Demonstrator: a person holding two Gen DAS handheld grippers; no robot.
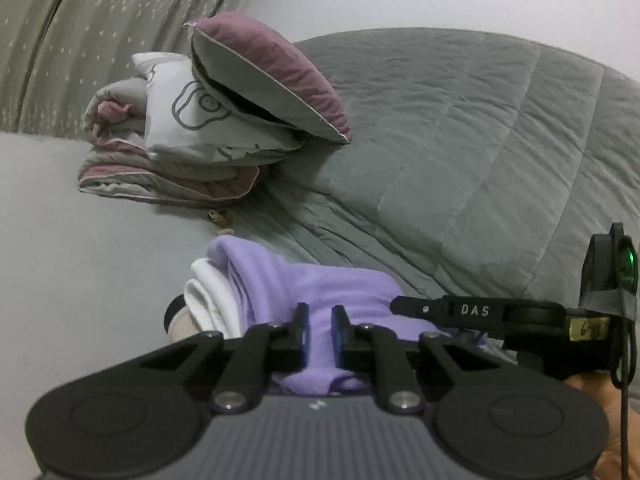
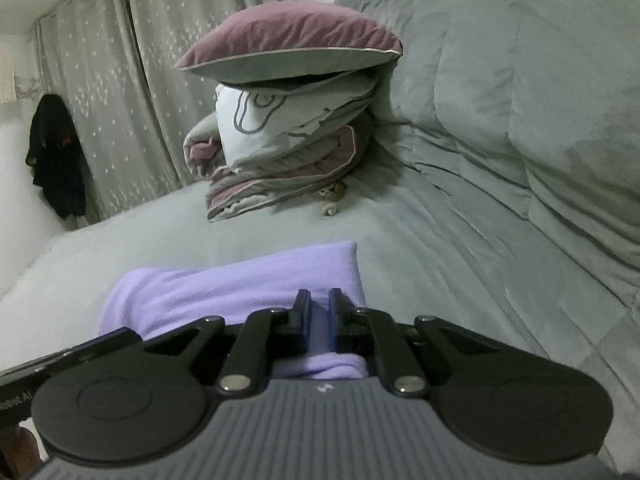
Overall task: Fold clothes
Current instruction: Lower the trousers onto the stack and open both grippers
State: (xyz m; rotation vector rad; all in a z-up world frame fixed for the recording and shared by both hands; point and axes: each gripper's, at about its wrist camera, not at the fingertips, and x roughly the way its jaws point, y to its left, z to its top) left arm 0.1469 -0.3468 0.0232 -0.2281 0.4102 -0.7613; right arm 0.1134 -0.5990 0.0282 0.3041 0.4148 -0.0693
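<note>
A: Bed (image 2: 460, 240) soft; lilac garment (image 2: 224, 288) lies at its near edge.
B: Left claw (image 1: 320, 322) and right claw (image 2: 319, 307) each clamped on lilac cloth.
A: Risk: thin pinch slips, fold collapses onto white garment (image 1: 208, 296).

Two grippers: the left gripper (image 1: 320, 320) and the right gripper (image 2: 320, 306). One lilac garment (image 2: 224, 280). One white garment (image 1: 208, 292) beside it. One mauve pillow (image 2: 292, 40), one white printed pillow (image 2: 276, 128), one rolled quilt (image 2: 280, 184). One dark garment (image 2: 56, 160) hanging by the curtain (image 2: 132, 92).
</note>
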